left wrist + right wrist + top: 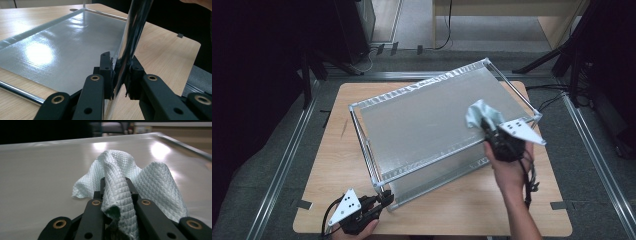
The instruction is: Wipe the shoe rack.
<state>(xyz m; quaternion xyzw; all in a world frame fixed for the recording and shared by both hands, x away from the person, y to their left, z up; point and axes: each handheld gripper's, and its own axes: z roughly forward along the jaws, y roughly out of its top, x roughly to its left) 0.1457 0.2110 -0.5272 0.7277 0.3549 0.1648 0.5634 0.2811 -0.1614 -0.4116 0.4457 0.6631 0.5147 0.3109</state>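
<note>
- High view: a two-tier chrome wire rack with grey plastic-lined shelves [432, 120] stands slantwise on the light wooden table [337, 165]. The right gripper [486, 124] rests at the right side of the top shelf, holding a pale blue-green waffle-weave cloth [479, 112]. The left gripper [384, 199] sits at the rack's near-left corner.
- Left gripper view: the left gripper [121, 75] has its jaws closed nearly together around the polished chrome corner post [136, 27], one pad on each side of it. The glossy grey lower shelf liner [62, 50] lies beyond, reflecting ceiling lights; a thin chrome rail [20, 91] runs along its near edge.
- Right gripper view: the right gripper [116, 187] has its jaws clamped on the cloth [150, 185], which bunches upward in two humps and drapes back between the jaws. The cloth's lower edge touches the smooth grey top shelf [37, 177].
- Cloth detail: a fine diamond texture, soft folds, no visible stains.
</note>
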